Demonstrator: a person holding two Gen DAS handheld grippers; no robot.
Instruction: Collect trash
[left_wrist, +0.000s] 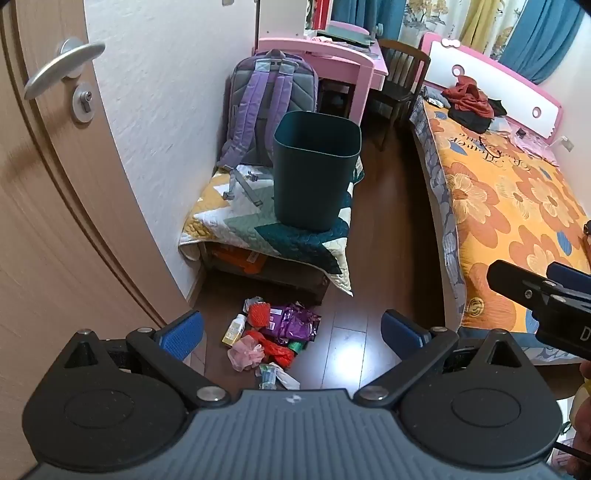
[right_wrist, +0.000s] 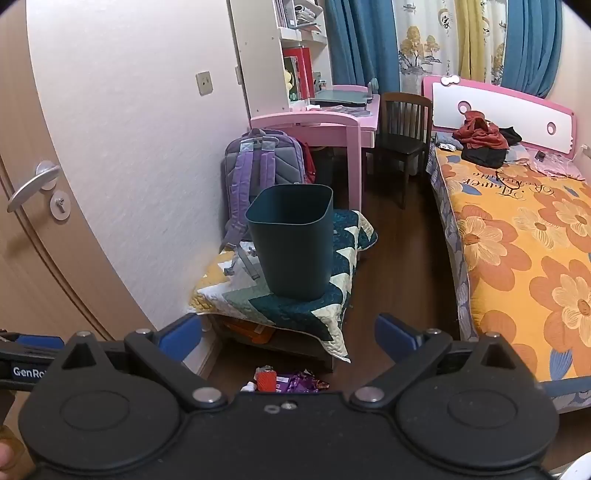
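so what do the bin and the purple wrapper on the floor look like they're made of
The bin looks like moulded plastic: dark green, matte, smooth one-piece walls with rounded corners. The purple wrapper looks like thin plastic film or foil: crinkled and glossy, catching light.

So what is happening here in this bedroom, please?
A person holds two grippers and is about to collect trash. Both the left gripper and the right gripper are open and hold nothing. A pile of trash lies on the floor in front of a low bench. The dark green bin stands on the bench's quilt, beside a purple backpack. Nothing is picked up yet.
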